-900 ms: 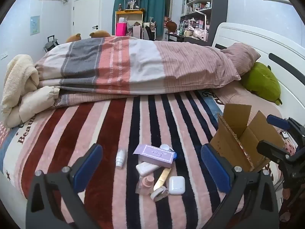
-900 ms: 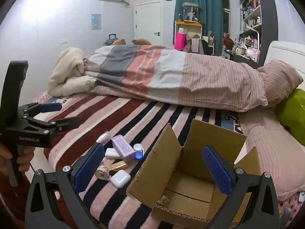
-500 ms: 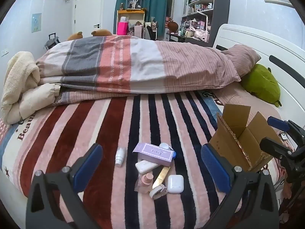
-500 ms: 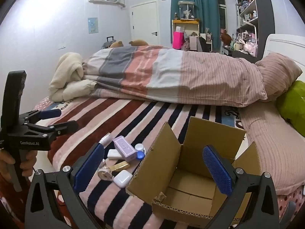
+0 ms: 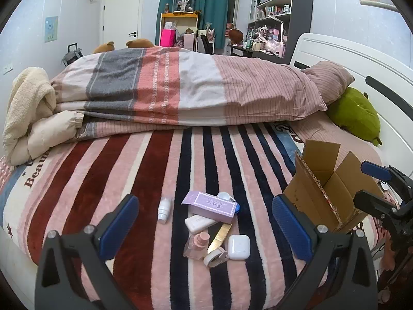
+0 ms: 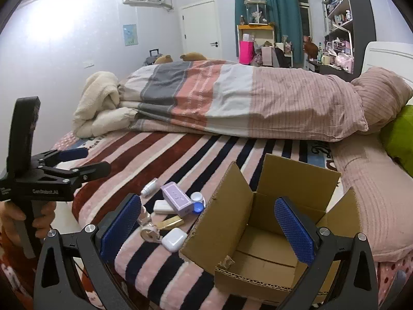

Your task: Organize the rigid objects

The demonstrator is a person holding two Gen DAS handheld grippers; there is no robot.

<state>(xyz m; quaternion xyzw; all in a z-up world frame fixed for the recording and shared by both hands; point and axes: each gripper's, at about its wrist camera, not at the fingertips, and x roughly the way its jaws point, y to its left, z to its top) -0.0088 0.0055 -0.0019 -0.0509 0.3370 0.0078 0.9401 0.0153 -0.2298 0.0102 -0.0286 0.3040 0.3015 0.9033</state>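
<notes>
Your left tongs [image 5: 205,228] hung released above the striped blanket [image 5: 144,170] on the bed, blue pads spread wide with nothing between them, and the little heap of things lay just ahead, framed between the two pads. There was the purple box [image 5: 210,205] at the far side of the heap, the white tube [image 5: 164,208] apart to its left, the white bar [image 5: 198,223] touching the box's near edge, then the pink bottle [image 5: 197,242], the gold stick [image 5: 220,235], the tape roll [image 5: 216,254] and the white earbud case [image 5: 238,244] nearest your tongs. The open cardboard box [image 5: 327,193] stood off to the right of that heap, beyond your right-hand pad. Over on your other side, the right tongs [image 6: 206,228] were released too, pads wide apart and bare, hovering at the near edge of the cardboard box [image 6: 271,232], whose flaps stood up and whose floor looked bare apart from a scrap at the front. From there the heap sat to the left of the box, the earbud case [image 6: 174,239] just beside the box's left flap and the purple box [image 6: 176,199] further back. Your left tongs [image 6: 85,160] showed at the far left, held clear of the bed.
</notes>
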